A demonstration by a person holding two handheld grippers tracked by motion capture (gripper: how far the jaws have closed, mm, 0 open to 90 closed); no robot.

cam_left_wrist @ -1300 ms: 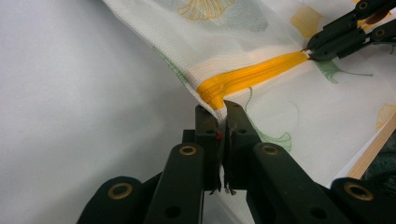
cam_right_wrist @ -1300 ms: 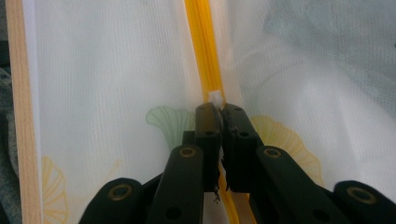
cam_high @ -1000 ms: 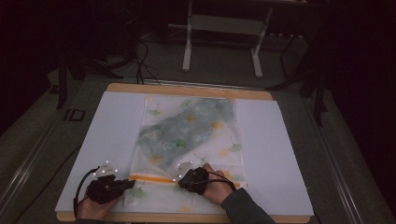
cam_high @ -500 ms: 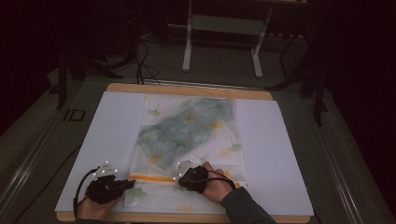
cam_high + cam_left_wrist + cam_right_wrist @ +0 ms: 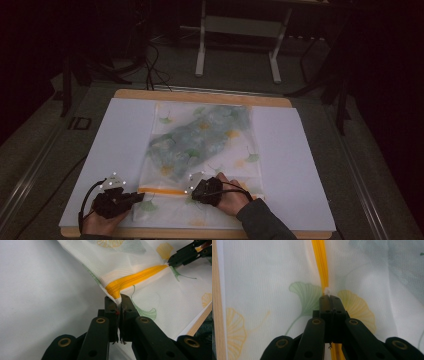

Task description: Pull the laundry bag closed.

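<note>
A white mesh bag (image 5: pixel 235 150) printed with ginkgo leaves lies flat on the table with a greenish garment (image 5: pixel 200 135) inside it. An orange zipper (image 5: pixel 162 190) runs across its near end. My left gripper (image 5: pixel 141 196) is shut on the bag's corner at the zipper's end (image 5: pixel 113 291), the fabric pinched between its fingertips (image 5: pixel 119 298). My right gripper (image 5: pixel 192 190) is shut on the small white zipper pull (image 5: pixel 327 291), with the zipper (image 5: pixel 320 262) stretching straight ahead of it. The right gripper (image 5: pixel 171 262) also appears far along the zipper (image 5: pixel 135 280) in the left gripper view.
The bag rests on a white sheet (image 5: pixel 110 150) over a wooden board (image 5: pixel 200 96). Bare sheet lies to both sides of the bag. Beyond the table stand a metal frame's legs (image 5: pixel 200 55) and floor cables (image 5: pixel 150 65) in a dark room.
</note>
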